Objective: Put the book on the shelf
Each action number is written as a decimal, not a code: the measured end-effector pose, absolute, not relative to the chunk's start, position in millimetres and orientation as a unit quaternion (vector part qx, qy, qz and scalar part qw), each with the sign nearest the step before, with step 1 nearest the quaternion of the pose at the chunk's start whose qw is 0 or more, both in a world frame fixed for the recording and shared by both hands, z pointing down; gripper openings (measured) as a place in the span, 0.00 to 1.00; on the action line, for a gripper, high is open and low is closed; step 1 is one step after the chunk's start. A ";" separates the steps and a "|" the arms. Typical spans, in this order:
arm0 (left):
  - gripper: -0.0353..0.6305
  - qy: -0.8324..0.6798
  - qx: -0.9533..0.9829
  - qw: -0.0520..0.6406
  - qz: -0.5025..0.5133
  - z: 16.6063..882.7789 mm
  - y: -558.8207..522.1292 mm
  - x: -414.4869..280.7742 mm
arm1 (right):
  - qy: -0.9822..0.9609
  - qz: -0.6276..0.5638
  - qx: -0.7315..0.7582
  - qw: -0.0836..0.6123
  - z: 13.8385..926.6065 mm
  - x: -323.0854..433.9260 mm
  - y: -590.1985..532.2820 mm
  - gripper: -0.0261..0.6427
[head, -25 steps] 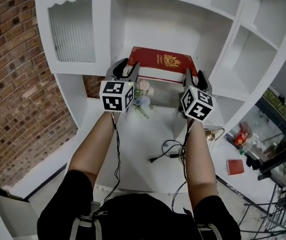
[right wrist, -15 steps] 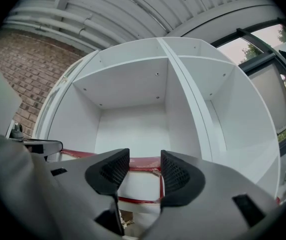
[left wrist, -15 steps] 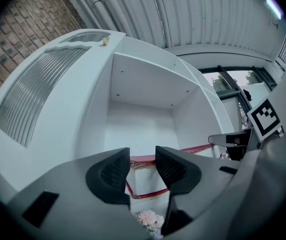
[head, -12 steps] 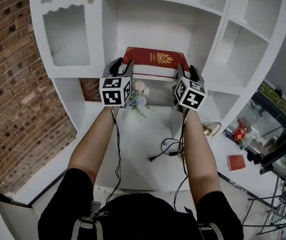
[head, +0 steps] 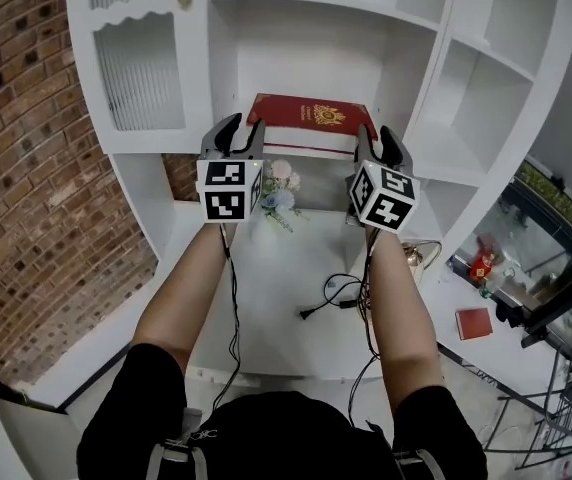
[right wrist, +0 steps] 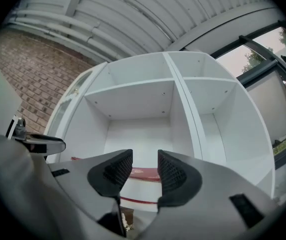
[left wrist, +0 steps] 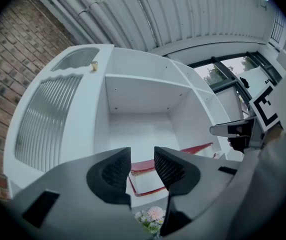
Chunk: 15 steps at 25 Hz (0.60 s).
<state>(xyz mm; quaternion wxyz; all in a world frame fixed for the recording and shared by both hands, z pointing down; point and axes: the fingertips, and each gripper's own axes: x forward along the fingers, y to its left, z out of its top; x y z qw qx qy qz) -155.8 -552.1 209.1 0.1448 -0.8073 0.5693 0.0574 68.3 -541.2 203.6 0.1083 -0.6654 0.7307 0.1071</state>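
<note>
The red book with a gold emblem lies flat on the middle shelf of the white bookcase, its near edge at the shelf's front. My left gripper hovers just in front of the book's left near corner, and my right gripper in front of its right near corner. Both sets of jaws are closing, with nothing between them. In the left gripper view the book shows through the gap of my left gripper. The right gripper view has the book beyond my right gripper.
A small bunch of flowers sits on the lower surface under the book's shelf, with a black cable nearer to me. A ribbed cabinet door stands at the left, a brick wall beyond it. Side compartments open at the right.
Both grippers have come off the book's near corners and drawn back a little, and their jaws have narrowed. The book stays flat on the shelf.
</note>
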 end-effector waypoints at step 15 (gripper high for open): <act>0.07 0.552 -0.832 0.053 0.028 345.0 -445.8 -154.3 | 0.764 0.033 -0.635 0.111 337.9 45.2 -444.5 0.06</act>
